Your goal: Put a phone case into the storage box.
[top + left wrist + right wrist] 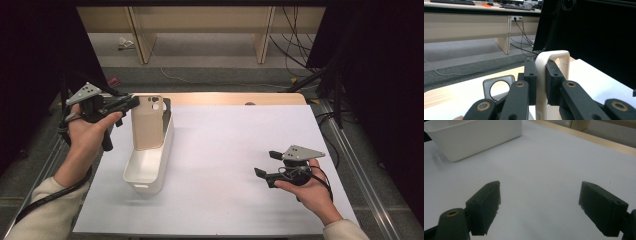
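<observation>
A beige phone case (147, 122) stands upright with its lower end inside the white bin (145, 176) at the left of the table. My left gripper (132, 102) is shut on its upper edge; in the left gripper view the two jaws pinch the case's rim (541, 62) at my left gripper (541, 73). Behind it, a grey phone case (167, 106) with a round camera hole (510, 78) leans at the bin's far end. My right gripper (265, 163) hovers low over the white table cover at the right, open and empty (540, 202). The bin (479, 135) lies off to its far left.
A white sheet (225, 165) covers the table, with a wooden strip (240, 98) along its far edge. Beyond it are a grey floor with cables (295, 55) and wooden desk legs (262, 35). Dark panels flank both sides.
</observation>
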Motion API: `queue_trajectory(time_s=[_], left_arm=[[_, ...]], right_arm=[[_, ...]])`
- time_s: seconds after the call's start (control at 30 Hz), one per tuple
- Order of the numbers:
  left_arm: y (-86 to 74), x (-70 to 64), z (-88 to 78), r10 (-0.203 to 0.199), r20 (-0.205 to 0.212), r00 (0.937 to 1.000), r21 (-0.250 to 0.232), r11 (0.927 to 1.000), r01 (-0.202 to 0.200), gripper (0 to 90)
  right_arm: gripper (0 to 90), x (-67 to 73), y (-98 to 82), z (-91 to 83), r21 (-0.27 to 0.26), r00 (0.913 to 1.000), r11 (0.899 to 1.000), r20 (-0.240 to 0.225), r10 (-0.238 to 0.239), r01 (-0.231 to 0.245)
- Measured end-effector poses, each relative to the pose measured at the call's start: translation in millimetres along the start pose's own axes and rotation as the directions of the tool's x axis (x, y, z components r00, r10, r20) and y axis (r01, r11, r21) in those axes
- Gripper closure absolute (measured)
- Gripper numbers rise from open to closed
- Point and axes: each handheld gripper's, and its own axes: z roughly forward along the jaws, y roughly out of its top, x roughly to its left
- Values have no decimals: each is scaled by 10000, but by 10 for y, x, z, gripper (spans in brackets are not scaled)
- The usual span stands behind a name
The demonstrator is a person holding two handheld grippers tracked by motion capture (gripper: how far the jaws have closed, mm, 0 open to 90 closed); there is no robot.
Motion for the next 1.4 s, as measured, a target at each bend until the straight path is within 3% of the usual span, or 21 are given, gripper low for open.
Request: queue_trajectory(time_s=[0.8,1.4], left_arm=[[-60,191,116,68,-181,9998,43,10000,-67,811],[-132,335,275,201,-60,9998,156,9997,-200,811]], right_arm=[[179,-7,-20,-30,-110,9999,9998,85,144,-143],[178,-16,-28,-23,-123,9998,9997,67,202,-202]])
